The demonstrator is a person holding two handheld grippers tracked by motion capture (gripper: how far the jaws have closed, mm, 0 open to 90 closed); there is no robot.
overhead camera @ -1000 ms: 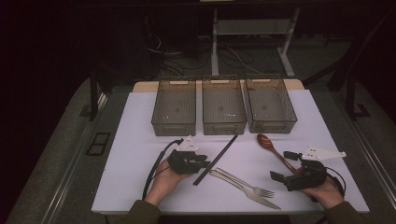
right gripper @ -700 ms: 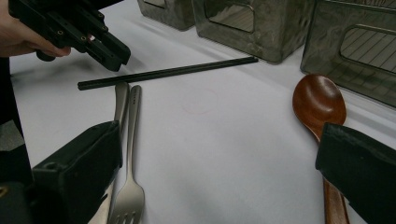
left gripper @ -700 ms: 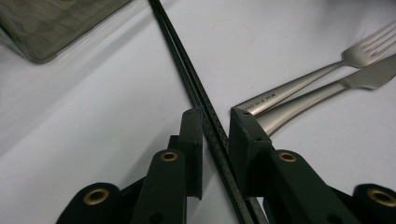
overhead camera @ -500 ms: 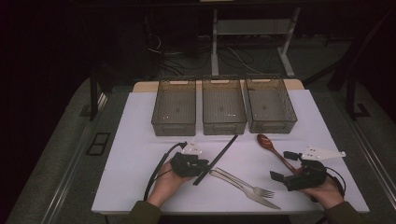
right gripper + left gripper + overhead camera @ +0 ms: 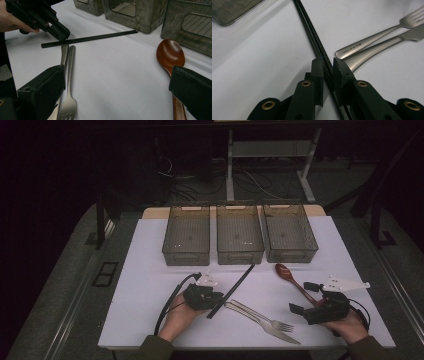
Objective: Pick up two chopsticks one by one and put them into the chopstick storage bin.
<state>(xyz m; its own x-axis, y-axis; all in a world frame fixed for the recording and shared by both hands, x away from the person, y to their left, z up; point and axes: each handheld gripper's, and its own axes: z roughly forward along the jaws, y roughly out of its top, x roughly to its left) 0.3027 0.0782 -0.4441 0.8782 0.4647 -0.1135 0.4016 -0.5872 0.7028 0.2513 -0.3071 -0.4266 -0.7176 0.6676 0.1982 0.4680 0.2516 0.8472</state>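
A: Your left tool [image 5: 327, 65] has just been closing its jaws around the black chopsticks [image 5: 312, 30], which lie on the surface just beside the fork [image 5: 372, 37].

B: Looks ready to lift. Your right tool [image 5: 117, 85] stands open.

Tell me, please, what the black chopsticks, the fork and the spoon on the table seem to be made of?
Black chopsticks: matte black with a fine woven-looking texture, perhaps fibre composite or plastic. Fork: polished metal, likely stainless steel, going by its silvery sheen and the stamped lettering on the handle. Spoon: reddish-brown with a glossy surface, probably lacquered wood, though brown plastic is possible.
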